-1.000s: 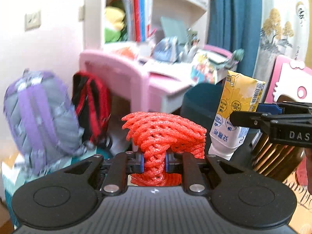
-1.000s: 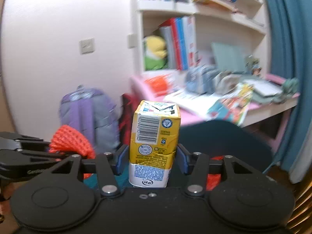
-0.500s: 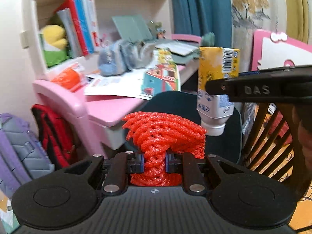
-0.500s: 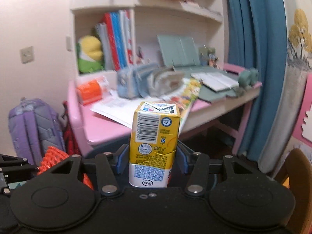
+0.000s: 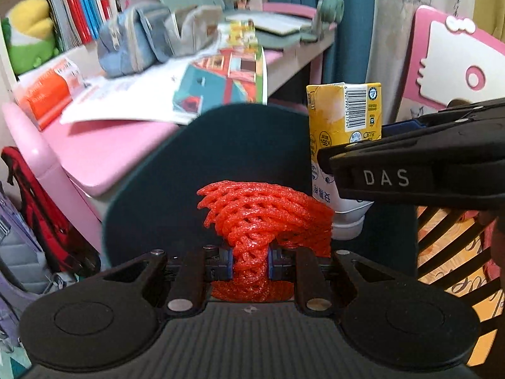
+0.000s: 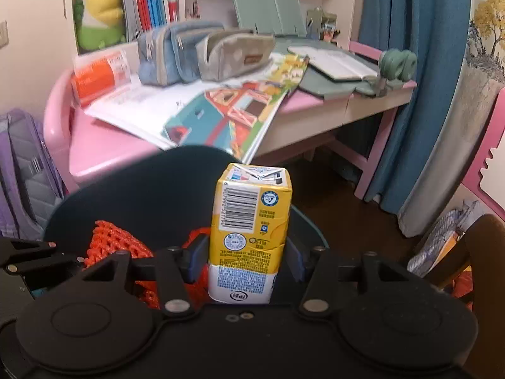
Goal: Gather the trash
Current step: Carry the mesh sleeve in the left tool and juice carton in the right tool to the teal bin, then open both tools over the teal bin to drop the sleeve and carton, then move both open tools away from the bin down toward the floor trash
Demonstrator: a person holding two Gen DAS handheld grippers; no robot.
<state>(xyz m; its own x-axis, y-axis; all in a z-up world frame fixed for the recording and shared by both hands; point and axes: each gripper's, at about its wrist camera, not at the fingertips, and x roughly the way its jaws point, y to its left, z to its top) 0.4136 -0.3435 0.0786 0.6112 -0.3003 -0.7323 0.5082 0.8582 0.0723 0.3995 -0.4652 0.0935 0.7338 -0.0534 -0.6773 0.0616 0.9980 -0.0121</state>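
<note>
Above the dark chair back (image 5: 195, 170), soft, light red netting (image 5: 265, 221) is pinched bunched in the nearly shut left gripper (image 5: 249, 262), while a crushable yellow carton (image 6: 251, 230) is clamped low across its sides by the half-open right gripper (image 6: 244, 262).

Pink desk (image 6: 104, 145), open picture book (image 6: 221, 117), two pencil cases (image 6: 202, 53), orange packet (image 6: 98, 75)

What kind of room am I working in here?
Most likely a child's bedroom or study corner: a pink desk strewn with a picture book and pencil cases, a plush toy on the bookshelf, and a purple backpack beside the desk.
</note>
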